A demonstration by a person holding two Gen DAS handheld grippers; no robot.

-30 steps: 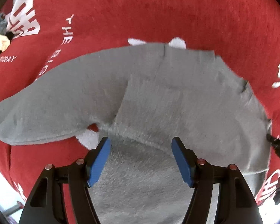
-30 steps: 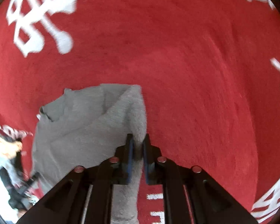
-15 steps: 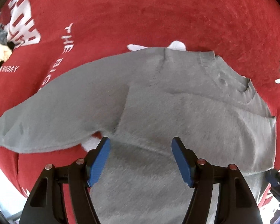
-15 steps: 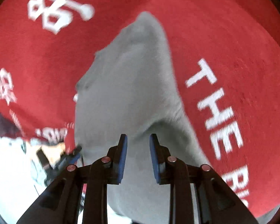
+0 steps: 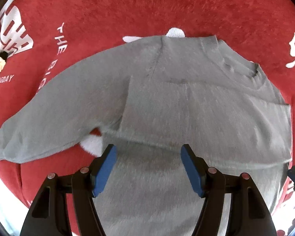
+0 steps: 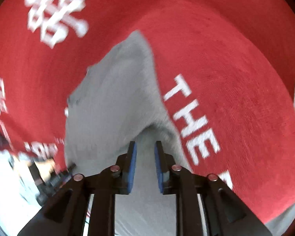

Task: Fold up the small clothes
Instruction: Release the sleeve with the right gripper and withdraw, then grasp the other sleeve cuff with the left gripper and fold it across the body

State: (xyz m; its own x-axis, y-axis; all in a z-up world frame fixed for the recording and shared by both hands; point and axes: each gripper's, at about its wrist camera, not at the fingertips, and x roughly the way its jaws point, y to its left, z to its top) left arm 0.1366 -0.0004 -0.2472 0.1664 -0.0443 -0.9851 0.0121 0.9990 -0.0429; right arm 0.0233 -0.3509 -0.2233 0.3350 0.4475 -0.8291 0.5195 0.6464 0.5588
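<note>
1. Your left hand-held gripper [image 5: 147,165] hangs over the grey sweater [image 5: 186,108], blue pads [image 5: 105,169] wide apart, gripping nothing.
2. Your right hand-held gripper [image 6: 145,161] has its jaws narrowly parted, sweater cloth lying between them but unpinched.
3. The sweater lies flat on the red tabletop cover [image 5: 147,9] with white lettering, one sleeve [image 5: 49,122] stretched out left, the other folded across the body.

I seem to be working in a home: a red plush blanket [image 5: 147,9] with white printed lettering [image 6: 190,122] covers the surface, and a grey sweater [image 5: 186,102] lies spread across it.
</note>
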